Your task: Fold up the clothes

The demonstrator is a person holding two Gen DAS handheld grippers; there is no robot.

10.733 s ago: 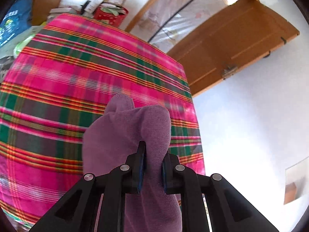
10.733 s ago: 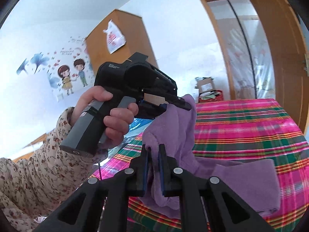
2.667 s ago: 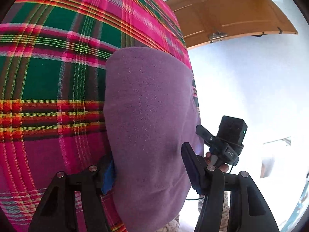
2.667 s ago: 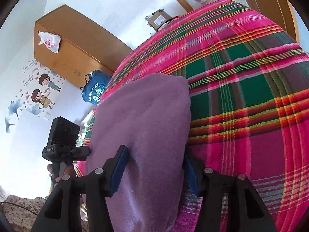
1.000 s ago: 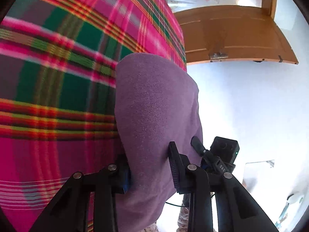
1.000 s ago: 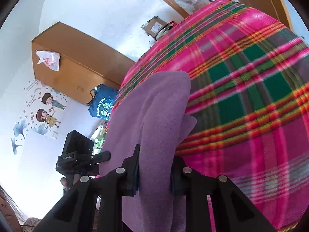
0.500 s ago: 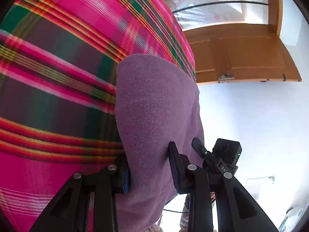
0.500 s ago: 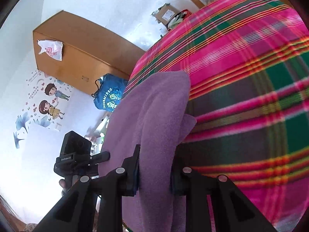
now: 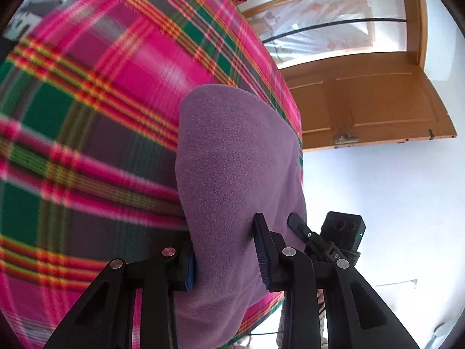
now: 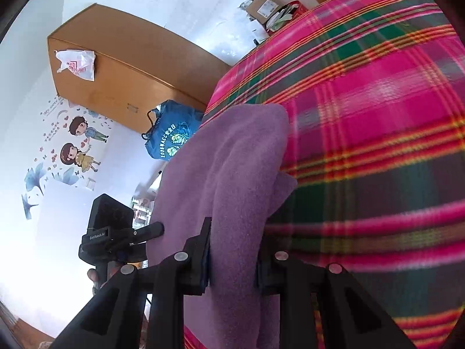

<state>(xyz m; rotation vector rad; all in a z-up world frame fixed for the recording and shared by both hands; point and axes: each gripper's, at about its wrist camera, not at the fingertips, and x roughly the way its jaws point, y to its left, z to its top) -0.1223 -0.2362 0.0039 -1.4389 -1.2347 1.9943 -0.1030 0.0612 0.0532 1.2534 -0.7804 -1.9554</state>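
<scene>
Left wrist view: both tongs clamp purple garment over plaid blanket; door beyond.

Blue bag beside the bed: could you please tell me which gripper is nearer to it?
Left. The left gripper holds the purple garment's edge nearest the blue bag; the right gripper holds its far edge.

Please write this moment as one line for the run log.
left gripper: shut on folded purple fleece garment | right gripper: shut on same garment | garment over pink-green plaid cloth
</scene>
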